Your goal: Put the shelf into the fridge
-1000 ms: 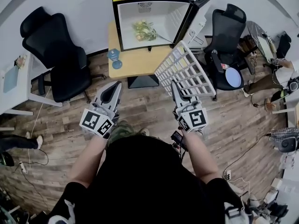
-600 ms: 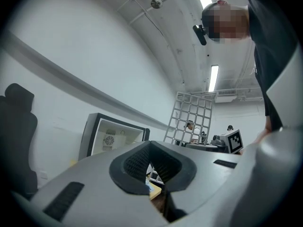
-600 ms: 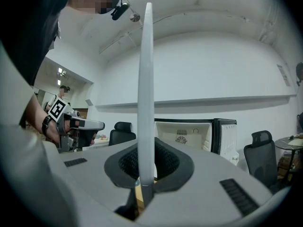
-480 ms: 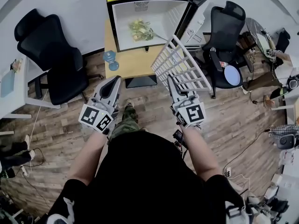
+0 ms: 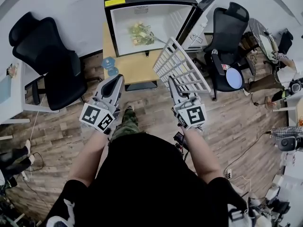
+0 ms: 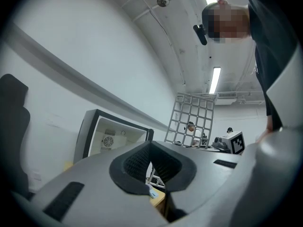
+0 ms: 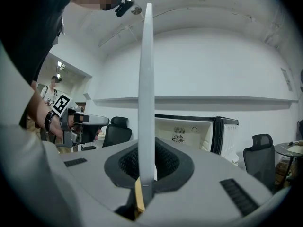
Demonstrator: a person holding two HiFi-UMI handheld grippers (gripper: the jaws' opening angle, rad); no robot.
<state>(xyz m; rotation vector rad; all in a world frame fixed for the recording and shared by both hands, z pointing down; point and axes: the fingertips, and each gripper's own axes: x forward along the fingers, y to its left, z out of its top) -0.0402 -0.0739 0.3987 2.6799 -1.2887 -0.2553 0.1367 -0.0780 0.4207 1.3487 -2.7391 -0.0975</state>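
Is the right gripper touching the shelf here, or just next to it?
Touching. The right gripper view shows the right gripper with its jaws shut on the edge of the shelf, with no gap on either side.

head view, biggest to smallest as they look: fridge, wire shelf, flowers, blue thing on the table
1. fridge
2. wire shelf, helped by being nearer the camera
3. flowers
4. blue thing, a little smaller than the flowers

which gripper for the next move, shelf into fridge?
Right, most likely. The right gripper has its jaws shut on the shelf edge, and the shelf points toward the open fridge. The left gripper is shut on nothing and is not touching the shelf.
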